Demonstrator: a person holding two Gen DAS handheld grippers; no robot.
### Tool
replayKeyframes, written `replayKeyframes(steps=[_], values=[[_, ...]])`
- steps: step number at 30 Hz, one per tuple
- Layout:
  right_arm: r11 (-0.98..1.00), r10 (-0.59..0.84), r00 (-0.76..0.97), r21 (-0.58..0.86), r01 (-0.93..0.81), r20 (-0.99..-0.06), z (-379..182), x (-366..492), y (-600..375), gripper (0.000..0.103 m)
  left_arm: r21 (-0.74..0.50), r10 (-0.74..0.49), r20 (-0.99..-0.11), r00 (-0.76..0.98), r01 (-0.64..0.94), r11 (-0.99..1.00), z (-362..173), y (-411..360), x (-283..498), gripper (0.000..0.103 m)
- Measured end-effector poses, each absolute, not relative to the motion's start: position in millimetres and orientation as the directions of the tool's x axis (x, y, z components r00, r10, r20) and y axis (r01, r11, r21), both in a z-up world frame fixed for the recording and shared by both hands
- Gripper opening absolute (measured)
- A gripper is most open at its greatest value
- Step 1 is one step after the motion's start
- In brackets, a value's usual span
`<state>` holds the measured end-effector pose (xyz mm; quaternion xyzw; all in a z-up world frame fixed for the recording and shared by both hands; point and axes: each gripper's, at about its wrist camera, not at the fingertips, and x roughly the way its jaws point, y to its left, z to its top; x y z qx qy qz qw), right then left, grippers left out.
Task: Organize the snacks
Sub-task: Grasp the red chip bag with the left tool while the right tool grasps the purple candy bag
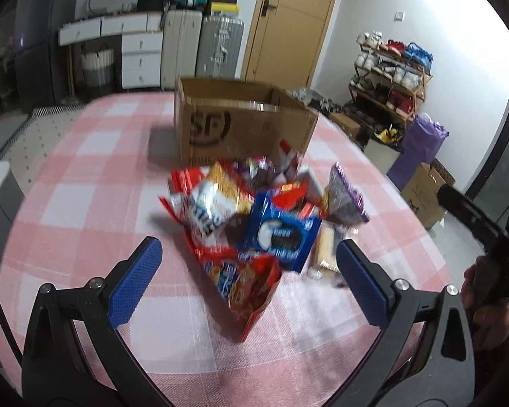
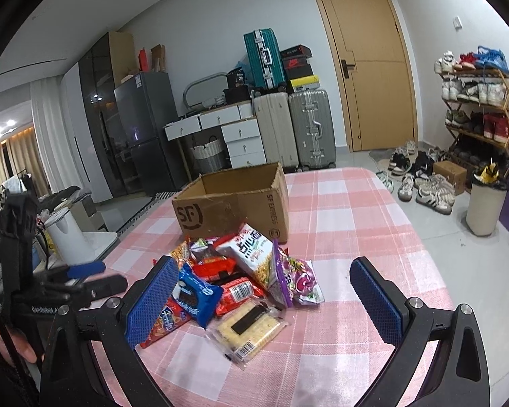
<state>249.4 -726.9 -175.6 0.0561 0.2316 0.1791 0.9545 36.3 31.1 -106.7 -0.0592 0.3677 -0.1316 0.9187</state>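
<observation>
Here, crinkly snack packets [image 2: 241, 281] heaped before square cardboard box [image 2: 234, 200].

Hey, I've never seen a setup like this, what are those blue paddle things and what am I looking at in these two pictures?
Those blue paddles are the fingers of two hand-held grippers; a person carries one in each hand. Each picture comes from a camera on one gripper, looking forward along its fingers. The left gripper and the right gripper are both open and hold nothing. On the pink checked tablecloth lies a pile of snack packets, and behind it stands an open cardboard box.
</observation>
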Motion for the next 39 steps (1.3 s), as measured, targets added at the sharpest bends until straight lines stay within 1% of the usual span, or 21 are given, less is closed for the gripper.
replayKeyframes(steps=[3, 6, 9, 11, 12, 15, 16, 18, 20, 23, 32, 39], values=[[0.931, 0.364, 0.82, 0.2, -0.305, -0.441, -186.0, 258.1, -728.2, 0.103, -0.211, -0.294, -0.681, 0.671, 0.205, 0.956, -132.8, 30.6, 51.1, 0.102], [0.93, 0.366, 0.812, 0.212, -0.301, -0.455, -195.1, 265.2, -730.1, 0.103, -0.246, -0.318, -0.694, 0.646, 0.202, 0.948, -151.8, 31.2, 64.8, 0.099], [0.929, 0.368, 0.803, 0.22, -0.297, -0.469, -202.8, 272.1, -730.6, 0.103, -0.268, -0.337, -0.71, 0.618, 0.206, 0.941, -164.2, 30.4, 74.2, 0.091], [0.929, 0.368, 0.799, 0.225, -0.294, -0.476, -206.8, 275.7, -731.2, 0.103, -0.284, -0.351, -0.715, 0.604, 0.208, 0.936, -170.8, 30.4, 80.5, 0.084], [0.928, 0.37, 0.795, 0.229, -0.293, -0.481, -209.8, 278.7, -731.6, 0.103, -0.295, -0.363, -0.714, 0.599, 0.212, 0.932, -172.9, 31.2, 81.6, 0.082], [0.927, 0.372, 0.789, 0.236, -0.291, -0.488, -215.3, 282.4, -731.7, 0.103, -0.314, -0.383, -0.714, 0.586, 0.222, 0.923, -181.5, 29.5, 92.3, 0.073], [0.927, 0.373, 0.788, 0.238, -0.291, -0.49, -215.7, 282.2, -732.0, 0.103, -0.315, -0.384, -0.714, 0.585, 0.221, 0.923, -182.2, 29.1, 92.9, 0.068], [0.927, 0.373, 0.785, 0.24, -0.289, -0.494, -218.3, 284.4, -732.6, 0.103, -0.338, -0.406, -0.707, 0.58, 0.227, 0.913, -184.0, 28.8, 94.1, 0.064], [0.926, 0.374, 0.782, 0.242, -0.289, -0.499, -218.2, 283.6, -732.6, 0.103, -0.376, -0.444, -0.695, 0.566, 0.241, 0.895, -186.9, 30.6, 97.8, 0.047], [0.926, 0.374, 0.778, 0.241, -0.289, -0.505, -218.6, 283.5, -732.1, 0.103, -0.395, -0.473, -0.685, 0.555, 0.263, 0.88, -188.6, 31.9, 100.5, 0.039], [0.935, 0.354, 0.77, 0.215, -0.282, -0.531, -217.1, 289.5, -729.4, 0.103, -0.425, -0.498, -0.673, 0.547, 0.266, 0.865, -185.6, 33.9, 109.6, 0.038], [0.929, 0.369, 0.708, 0.254, -0.269, -0.601, -226.2, 323.9, -735.0, 0.103, -0.432, -0.495, -0.657, 0.568, 0.255, 0.865, -172.3, 43.7, 106.8, 0.038]])
